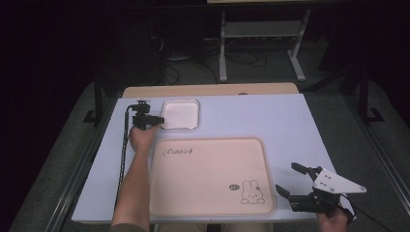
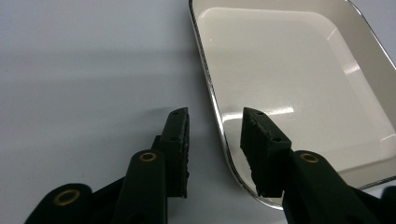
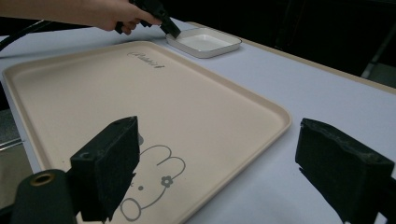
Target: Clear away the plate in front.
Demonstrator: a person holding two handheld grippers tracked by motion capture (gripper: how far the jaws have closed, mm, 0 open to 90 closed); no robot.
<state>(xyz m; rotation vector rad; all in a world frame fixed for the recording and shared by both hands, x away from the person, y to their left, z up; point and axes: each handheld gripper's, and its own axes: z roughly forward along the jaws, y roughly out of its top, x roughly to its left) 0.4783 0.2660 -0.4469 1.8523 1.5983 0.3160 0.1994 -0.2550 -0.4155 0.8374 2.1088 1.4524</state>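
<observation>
A small white square dish (image 1: 180,114) with a shiny rim sits at the back of the table, empty. My left gripper (image 1: 160,119) is at the dish's left edge. In the left gripper view (image 2: 215,135) its jaws are open and straddle the dish rim (image 2: 219,126), one jaw outside and one over the inside, with a gap on both sides. A large pink tray (image 1: 212,174) with a rabbit drawing (image 1: 250,191) lies in front, empty. My right gripper (image 1: 287,177) hovers wide open by the tray's right front corner, holding nothing.
The white table (image 1: 290,125) has bare room to the right of the dish and tray. A wooden strip (image 1: 208,90) runs along the far edge. Beyond it are a dark floor, cables and a white stand (image 1: 261,43).
</observation>
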